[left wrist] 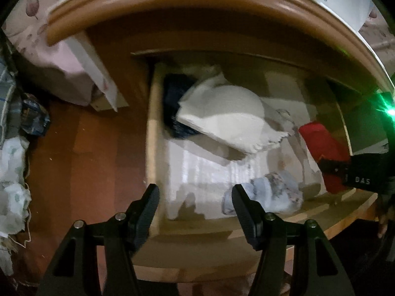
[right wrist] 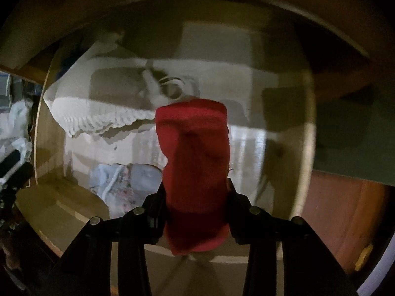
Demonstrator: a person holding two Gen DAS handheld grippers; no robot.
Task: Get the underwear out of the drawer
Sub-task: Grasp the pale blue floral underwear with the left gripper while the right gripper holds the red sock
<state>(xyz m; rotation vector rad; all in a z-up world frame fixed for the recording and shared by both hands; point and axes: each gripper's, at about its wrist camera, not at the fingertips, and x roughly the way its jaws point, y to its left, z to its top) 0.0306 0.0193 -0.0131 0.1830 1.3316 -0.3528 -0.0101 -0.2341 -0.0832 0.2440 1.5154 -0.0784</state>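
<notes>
Above the open drawer [left wrist: 153,148], the right gripper [right wrist: 195,197] clamps the red underwear [right wrist: 195,162], hanging clear of the remaining clothes for removal. The left gripper [left wrist: 195,197] hovers spread and empty over the pale blue garment [left wrist: 271,194], presumably the next pick.

Left tool [left wrist: 195,198] jaws parted, empty, pointing steeply down; right tool [right wrist: 196,192] clamped, pointing straight down.

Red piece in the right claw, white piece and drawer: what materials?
Red piece: looks like soft knit fabric, matte; it folds and hangs limp between the pads of the right claw, which grips it.
White piece: thin cloth, probably cotton; scalloped lace-like trim along one edge.
Drawer: pale wood or laminate walls, smooth; a glossy white liner seems to cover the bottom.
</notes>
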